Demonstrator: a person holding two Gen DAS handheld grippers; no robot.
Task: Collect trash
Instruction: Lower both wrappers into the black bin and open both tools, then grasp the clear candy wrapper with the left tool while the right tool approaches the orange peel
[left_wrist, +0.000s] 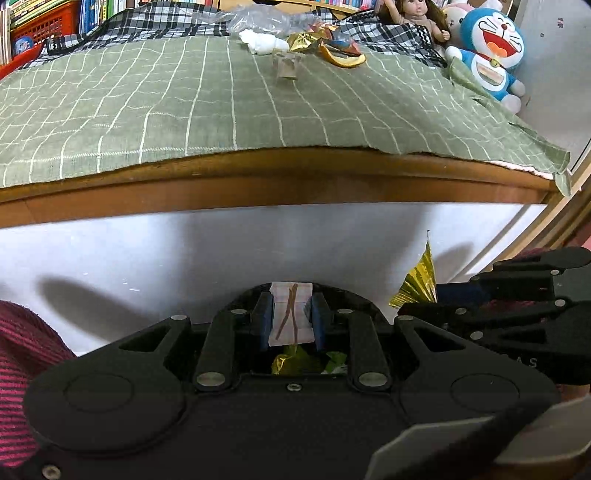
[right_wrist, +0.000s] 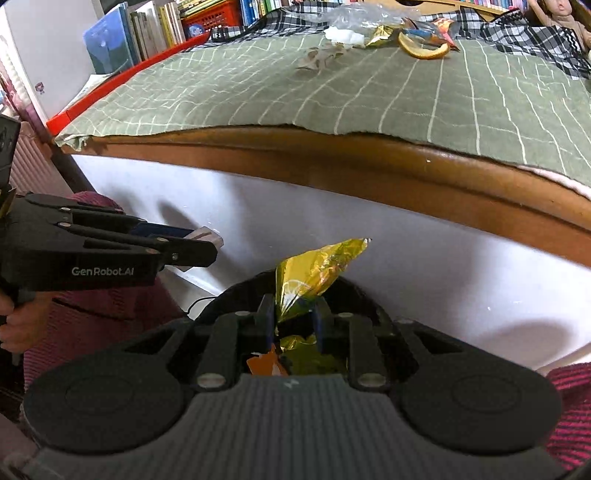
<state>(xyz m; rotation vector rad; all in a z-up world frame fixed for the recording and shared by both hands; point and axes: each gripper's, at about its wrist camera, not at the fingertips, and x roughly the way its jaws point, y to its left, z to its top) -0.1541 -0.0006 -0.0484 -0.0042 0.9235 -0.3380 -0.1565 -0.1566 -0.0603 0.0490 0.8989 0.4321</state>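
Note:
My left gripper (left_wrist: 291, 314) is shut on a small white paper scrap (left_wrist: 290, 317) with brown streaks, held below the table edge. My right gripper (right_wrist: 293, 317) is shut on a crumpled gold foil wrapper (right_wrist: 317, 269), which also shows as the gold foil wrapper (left_wrist: 417, 284) at the right of the left wrist view. Under both grippers sits a dark bin (right_wrist: 354, 291) holding gold, green and orange scraps. More trash lies at the table's far side: a white tissue wad (left_wrist: 262, 42), an orange peel (left_wrist: 343, 59), a clear plastic bag (left_wrist: 258, 16) and a small clear wrapper (left_wrist: 286, 68).
The table wears a green grid-patterned cloth (left_wrist: 184, 99) with a wooden front edge (left_wrist: 258, 173). A Doraemon plush (left_wrist: 491, 51) and a doll (left_wrist: 413, 14) sit at the far right. Books and a red basket (left_wrist: 40, 26) stand at the back left. A white wall panel (left_wrist: 184, 251) runs below the table.

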